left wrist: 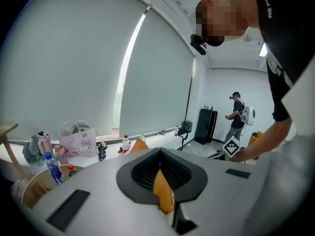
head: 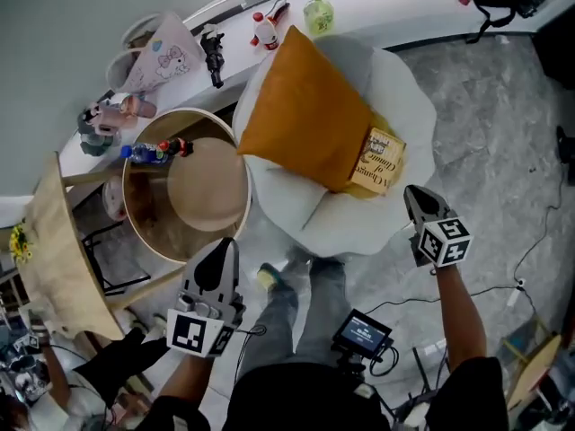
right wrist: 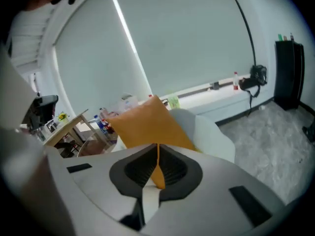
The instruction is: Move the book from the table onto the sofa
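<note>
The yellow book (head: 380, 162) lies on the white sofa (head: 404, 106), its left edge tucked against the big orange cushion (head: 305, 115). The round wooden table (head: 208, 187) stands just left of the sofa, with no book on it. My right gripper (head: 415, 194) hangs a little below and right of the book, apart from it, jaws shut and empty. My left gripper (head: 218, 248) is by the table's near rim, its jaws together on nothing. The right gripper view looks past the shut jaws (right wrist: 157, 151) at the cushion (right wrist: 142, 124); the book is hidden there.
Small bottles (head: 148, 153) stand at the table's far left rim. A white ledge (head: 234, 21) behind carries a printed bag (head: 166, 52) and more bottles. A wooden stool (head: 54, 259) stands at the left. Another person (left wrist: 238, 114) is far off by a black cabinet (left wrist: 205, 124).
</note>
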